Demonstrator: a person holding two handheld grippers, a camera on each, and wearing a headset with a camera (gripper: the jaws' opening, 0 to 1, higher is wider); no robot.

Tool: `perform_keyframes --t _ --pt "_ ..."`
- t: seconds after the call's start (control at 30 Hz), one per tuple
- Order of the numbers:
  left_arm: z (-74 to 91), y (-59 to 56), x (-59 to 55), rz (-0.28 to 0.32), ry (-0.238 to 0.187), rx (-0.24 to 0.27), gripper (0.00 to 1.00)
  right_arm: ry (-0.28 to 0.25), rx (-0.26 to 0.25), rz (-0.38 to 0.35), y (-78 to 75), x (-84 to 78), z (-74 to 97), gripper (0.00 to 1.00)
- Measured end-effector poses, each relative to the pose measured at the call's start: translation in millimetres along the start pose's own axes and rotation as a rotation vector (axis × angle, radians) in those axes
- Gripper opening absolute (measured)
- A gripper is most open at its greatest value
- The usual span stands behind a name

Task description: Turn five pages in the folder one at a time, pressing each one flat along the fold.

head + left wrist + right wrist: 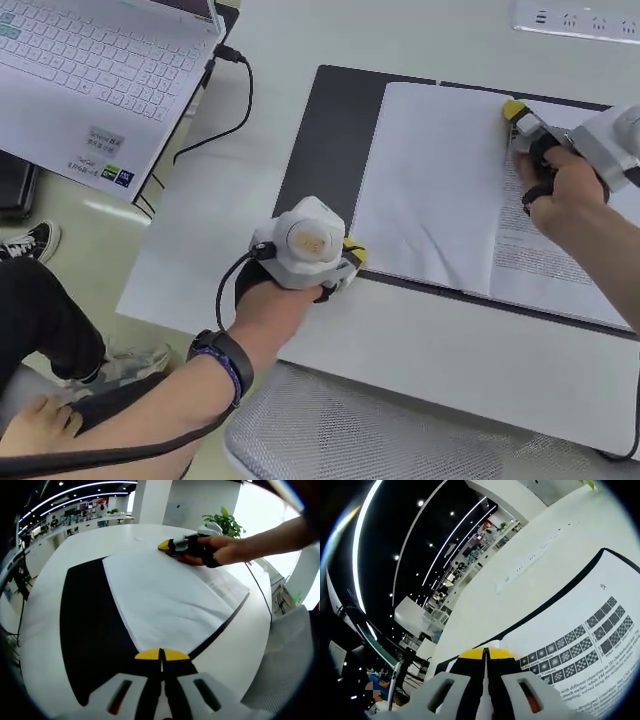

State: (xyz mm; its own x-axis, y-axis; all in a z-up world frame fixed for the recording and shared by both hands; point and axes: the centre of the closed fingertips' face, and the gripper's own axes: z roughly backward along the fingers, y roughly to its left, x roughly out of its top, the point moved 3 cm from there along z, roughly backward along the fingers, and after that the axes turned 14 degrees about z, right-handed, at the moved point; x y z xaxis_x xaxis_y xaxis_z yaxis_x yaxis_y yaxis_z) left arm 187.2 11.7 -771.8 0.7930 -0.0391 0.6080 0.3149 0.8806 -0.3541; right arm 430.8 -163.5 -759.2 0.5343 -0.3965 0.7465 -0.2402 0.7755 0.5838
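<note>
Folder (pixel 330 130) open; printed page (pixel 580 645) shows checkerboard figures; left gripper (pixel 161 654), right gripper (pixel 486 653) both closed.

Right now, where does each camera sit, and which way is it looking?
Head view: on the person's head, looking down at the folder and laptop; both arms show.
Left gripper view: on the left tongs at the folder's near edge, facing across the blank page to the right tongs; their hand shows.
Right gripper view: on the right tongs, low over the printed page, facing the far room; its shut jaws show.
Shared: head and left gripper views both see the right tongs.
</note>
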Motion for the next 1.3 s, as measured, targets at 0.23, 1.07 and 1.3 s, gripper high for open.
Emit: perform_keyframes --t 0.23,1.07,1.3 --pt "0.3 0.1 0.0 0.008 -0.002 0.006 0.00 0.003 0.014 -0.006 -9.5 4.3 -12.2 0.00" --pt "0.8 -1.2 0.2 0.000 -0.002 0.003 0.00 0.095 0.146 0.112 26.7 -32.5 53.7 0.00" --pt "-0.1 -0.4 -0.4 -0.009 -0.002 0.002 0.00 0.109 0.159 0.145 34.0 -43.3 73.5 0.00"
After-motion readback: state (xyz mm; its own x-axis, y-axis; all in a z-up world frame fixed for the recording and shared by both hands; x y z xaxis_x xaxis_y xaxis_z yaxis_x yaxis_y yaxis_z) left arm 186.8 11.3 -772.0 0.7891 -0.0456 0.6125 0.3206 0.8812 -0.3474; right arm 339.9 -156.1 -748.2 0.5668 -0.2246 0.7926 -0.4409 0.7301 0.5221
